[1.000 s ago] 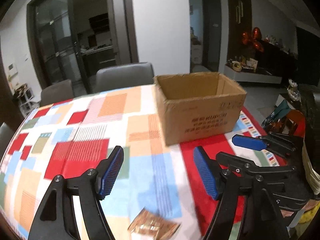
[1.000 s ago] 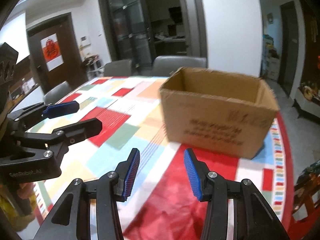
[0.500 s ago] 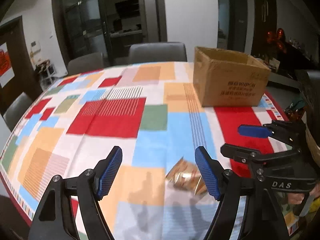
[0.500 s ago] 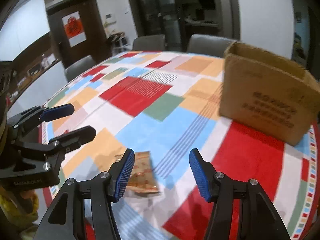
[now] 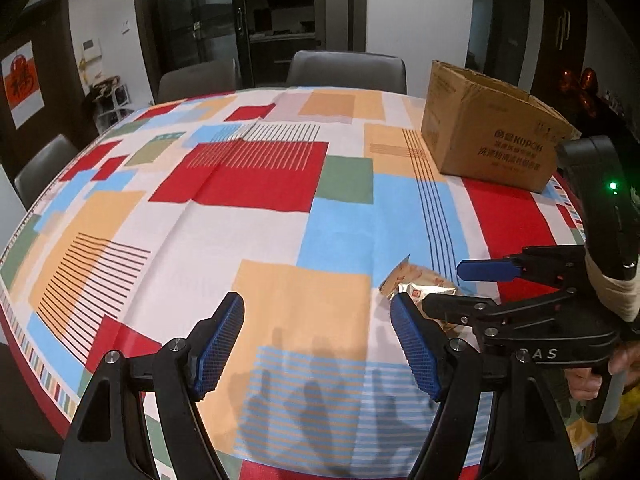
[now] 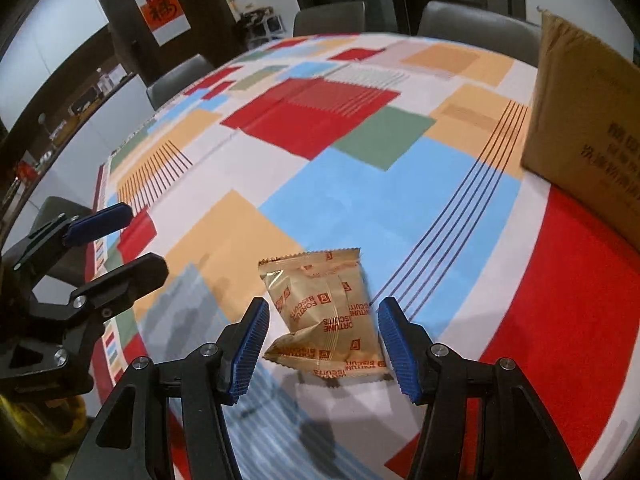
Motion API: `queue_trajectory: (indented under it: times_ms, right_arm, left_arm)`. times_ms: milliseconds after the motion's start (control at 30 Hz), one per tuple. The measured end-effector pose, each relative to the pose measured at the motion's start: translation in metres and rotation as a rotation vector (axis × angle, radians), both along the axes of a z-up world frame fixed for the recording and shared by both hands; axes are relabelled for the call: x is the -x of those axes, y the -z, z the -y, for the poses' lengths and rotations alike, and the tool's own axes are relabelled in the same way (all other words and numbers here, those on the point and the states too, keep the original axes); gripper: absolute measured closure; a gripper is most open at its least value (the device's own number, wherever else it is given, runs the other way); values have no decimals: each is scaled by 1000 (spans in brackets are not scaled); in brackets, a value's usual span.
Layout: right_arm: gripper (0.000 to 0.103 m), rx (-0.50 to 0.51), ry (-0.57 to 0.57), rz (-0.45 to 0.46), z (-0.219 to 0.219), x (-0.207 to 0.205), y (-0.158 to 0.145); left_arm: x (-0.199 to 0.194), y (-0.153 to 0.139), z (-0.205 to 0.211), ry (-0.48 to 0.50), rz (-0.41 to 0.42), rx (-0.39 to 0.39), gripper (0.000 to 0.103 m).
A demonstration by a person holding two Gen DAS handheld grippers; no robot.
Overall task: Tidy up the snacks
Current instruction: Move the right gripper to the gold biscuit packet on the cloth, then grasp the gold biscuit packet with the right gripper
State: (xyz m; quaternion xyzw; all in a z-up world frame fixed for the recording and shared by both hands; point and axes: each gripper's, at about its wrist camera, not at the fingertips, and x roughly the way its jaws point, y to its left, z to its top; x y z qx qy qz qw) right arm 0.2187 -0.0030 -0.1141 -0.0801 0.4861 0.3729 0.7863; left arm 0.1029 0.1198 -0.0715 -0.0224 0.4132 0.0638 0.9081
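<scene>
A tan packet of fortune biscuits [image 6: 326,312] lies on the tablecloth, seemingly with a second packet under it. My right gripper [image 6: 320,338] is open, its blue pads on either side of the packet and close above it. In the left wrist view the packet [image 5: 416,285] lies partly hidden behind the right gripper [image 5: 444,286]. My left gripper [image 5: 318,346] is open and empty over the table's near edge, left of the packet. An open cardboard box [image 5: 490,140] stands at the far right of the table; it also shows in the right wrist view [image 6: 588,128].
The round table [image 5: 248,184] has a cloth of red, blue, orange and green blocks. Grey chairs [image 5: 346,68] stand around its far and left sides. Dark glass doors are behind them.
Both grippers have drawn back and swung left, away from the box. The right gripper has come down over the biscuit packet, which now sits between its pads.
</scene>
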Motion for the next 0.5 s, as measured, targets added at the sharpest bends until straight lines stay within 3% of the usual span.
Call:
queue_trajectory:
  times_ms: [500]
  right_arm:
    - [46,17,1,-41,-13,-5,16]
  left_arm:
    - [-9,21,-12,-29,-57,40,28]
